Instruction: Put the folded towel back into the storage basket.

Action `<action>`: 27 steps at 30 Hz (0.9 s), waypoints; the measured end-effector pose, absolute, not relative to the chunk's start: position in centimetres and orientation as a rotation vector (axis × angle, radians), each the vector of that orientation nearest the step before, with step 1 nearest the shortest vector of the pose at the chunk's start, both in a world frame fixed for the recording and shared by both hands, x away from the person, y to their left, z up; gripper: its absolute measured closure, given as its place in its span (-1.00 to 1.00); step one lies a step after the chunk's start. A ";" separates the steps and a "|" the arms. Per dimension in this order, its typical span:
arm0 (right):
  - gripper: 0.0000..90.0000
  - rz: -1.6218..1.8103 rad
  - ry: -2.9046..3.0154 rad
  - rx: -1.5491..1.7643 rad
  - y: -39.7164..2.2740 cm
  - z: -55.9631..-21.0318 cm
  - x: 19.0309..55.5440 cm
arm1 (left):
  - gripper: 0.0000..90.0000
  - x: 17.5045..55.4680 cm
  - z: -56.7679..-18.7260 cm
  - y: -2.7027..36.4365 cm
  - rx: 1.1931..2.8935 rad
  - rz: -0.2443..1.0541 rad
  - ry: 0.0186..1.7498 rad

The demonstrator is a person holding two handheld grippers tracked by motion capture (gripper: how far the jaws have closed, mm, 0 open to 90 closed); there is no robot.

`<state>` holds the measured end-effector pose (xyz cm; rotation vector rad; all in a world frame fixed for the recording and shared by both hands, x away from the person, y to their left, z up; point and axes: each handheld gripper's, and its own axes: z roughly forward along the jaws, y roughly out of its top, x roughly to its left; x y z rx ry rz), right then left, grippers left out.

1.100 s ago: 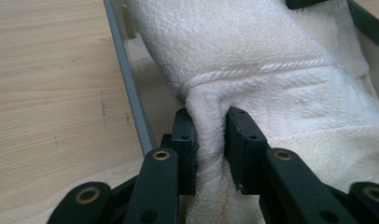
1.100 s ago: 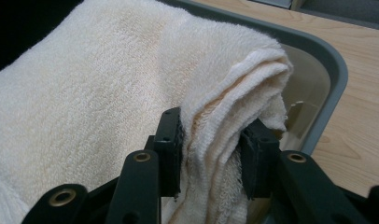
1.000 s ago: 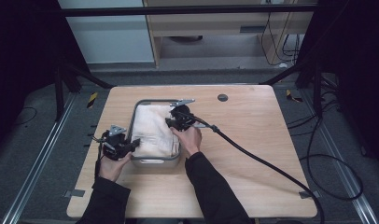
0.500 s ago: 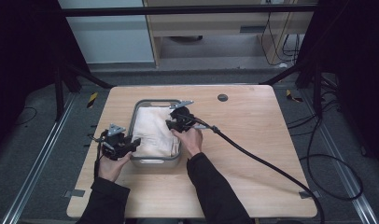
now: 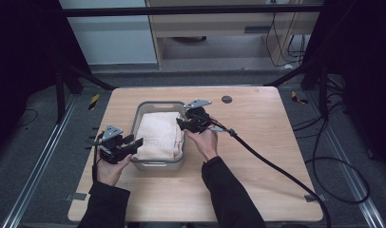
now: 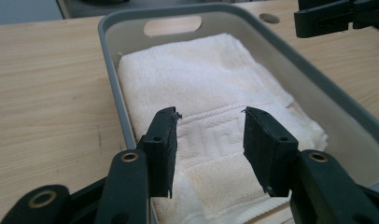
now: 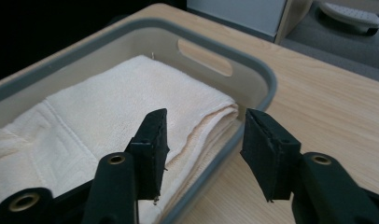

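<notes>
The folded towel (image 5: pixel 159 136) already lies flat inside the grey bin (image 5: pixel 142 109), so judge the placing step as essentially done; what remains appears to be tidying the fold or clearing both tools from the bin.

Your left gripper (image 5: pixel 134 143) is released: its jaws stand apart with nothing between them. In the left gripper view the towel (image 6: pixel 211 98) lies directly beneath and ahead of the fingers (image 6: pixel 162 144), with its woven border band running across just below the fingertips. The near-left wall of the bin (image 6: pixel 114 88) passes under the left finger.

Your right gripper (image 5: pixel 180 124) is likewise released and holds nothing. In the right gripper view its jaws straddle the bin wall (image 7: pixel 253 109): the left finger (image 7: pixel 150 144) sits over the towel's layered edge (image 7: pixel 206 121), and the right finger sits outside, over the bare table (image 7: pixel 337 107).

Obstructions: the bin rim stands between each gripper and the cloth, so lift before moving sideways. The cable (image 5: pixel 276 166) trails across the table behind your right hand (image 5: pixel 205 142). A small dark round insert (image 5: pixel 226 99) sits in the tabletop beyond the right fingers, well apart.
</notes>
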<state>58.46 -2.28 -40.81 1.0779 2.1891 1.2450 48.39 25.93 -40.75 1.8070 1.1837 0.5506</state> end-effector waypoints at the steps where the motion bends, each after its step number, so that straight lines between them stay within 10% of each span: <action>1: 0.08 1.254 2.184 1.080 -2.8 -40.5 58.2 | 0.18 48.3 -40.6 26.0 1.798 0.555 1.177; 27: -0.63 1.350 2.010 1.157 -18.4 -39.9 49.5 | -0.25 45.1 -41.1 27.0 1.749 0.628 1.101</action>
